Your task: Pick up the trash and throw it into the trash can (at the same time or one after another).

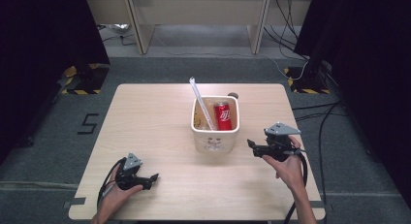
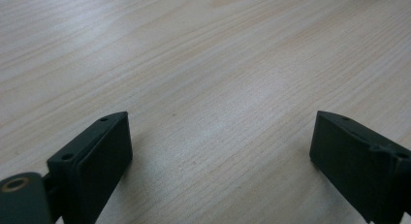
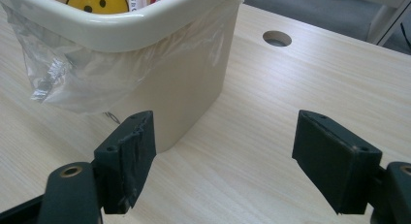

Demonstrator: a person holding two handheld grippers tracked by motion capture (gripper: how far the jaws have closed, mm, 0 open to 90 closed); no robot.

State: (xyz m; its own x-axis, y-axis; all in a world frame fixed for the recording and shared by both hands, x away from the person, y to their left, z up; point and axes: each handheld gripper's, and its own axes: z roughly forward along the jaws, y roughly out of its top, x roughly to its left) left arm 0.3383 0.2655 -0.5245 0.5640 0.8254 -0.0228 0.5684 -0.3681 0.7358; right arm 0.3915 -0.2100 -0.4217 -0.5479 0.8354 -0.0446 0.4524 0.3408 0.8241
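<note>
Table (image 1: 160,112) of light wood is seen from the high view, and on it stands a cream bin (image 1: 215,136) a little right of the middle. Inside the bin there is a red can (image 1: 223,116) standing upright and a long clear tube (image 1: 201,104) that leans out over the far rim. The left gripper (image 1: 154,177) lies low near the front left edge, well apart from the bin. The right gripper (image 1: 251,145) is held just beside the right wall of the bin and points toward it.

From the left gripper view, the left gripper (image 2: 220,151) has its two black jaws wide apart, and between them is only bare table wood (image 2: 218,64).

From the right gripper view, the right gripper (image 3: 224,151) also has its jaws spread wide and holds nothing. The corner of the bin (image 3: 160,78) is near the left jaw, with a crumpled clear plastic liner (image 3: 63,83) hanging over its rim. A round hole (image 3: 277,38) is in the table behind.
</note>
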